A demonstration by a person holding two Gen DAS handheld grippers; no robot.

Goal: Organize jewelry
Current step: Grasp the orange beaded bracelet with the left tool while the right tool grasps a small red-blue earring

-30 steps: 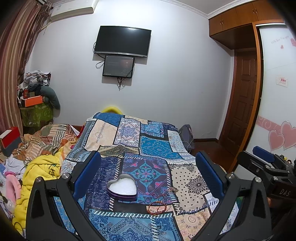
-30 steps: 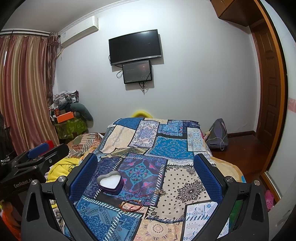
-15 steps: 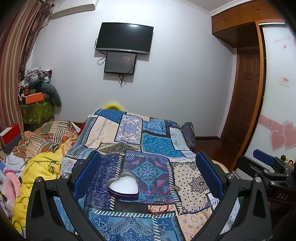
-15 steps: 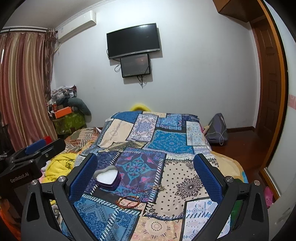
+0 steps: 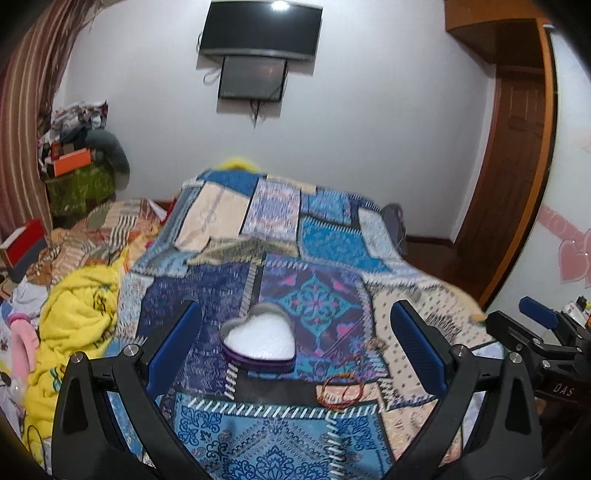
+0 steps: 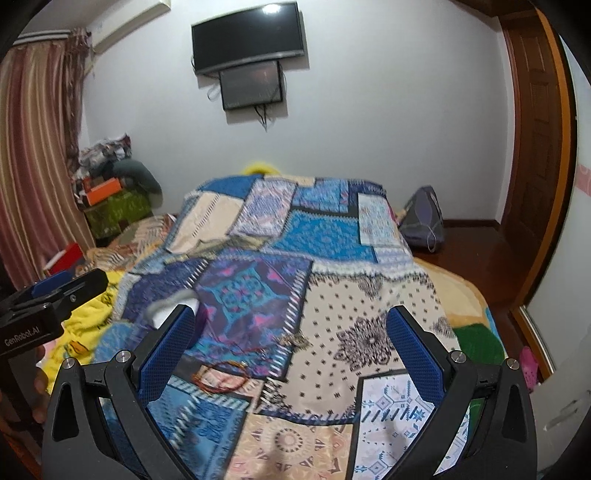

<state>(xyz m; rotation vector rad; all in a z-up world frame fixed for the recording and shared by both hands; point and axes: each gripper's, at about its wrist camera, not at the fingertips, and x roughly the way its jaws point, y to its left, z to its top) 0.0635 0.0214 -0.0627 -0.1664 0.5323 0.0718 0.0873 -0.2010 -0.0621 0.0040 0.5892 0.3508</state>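
Note:
A heart-shaped tin (image 5: 258,341) with a white lining lies open on the patterned bedspread (image 5: 314,240). My left gripper (image 5: 295,325) is open above the bed with the tin between its fingers' line of sight. A red bracelet (image 5: 340,391) lies right of the tin, and a small metallic piece (image 5: 375,344) sits beyond it. In the right wrist view my right gripper (image 6: 290,328) is open and empty over the bed; the red bracelet (image 6: 221,376) and the metallic piece (image 6: 295,339) lie between its fingers, and the tin (image 6: 166,306) is half hidden behind the left finger.
A yellow blanket (image 5: 77,321) and piled clothes lie left of the bed. A television (image 5: 258,27) hangs on the far wall. A wooden door (image 5: 517,166) stands at the right, and a bag (image 6: 421,218) sits on the floor beside the bed.
Both grippers have tilted down and moved closer to the bed, so the tin and bracelet look larger. Both stay open.

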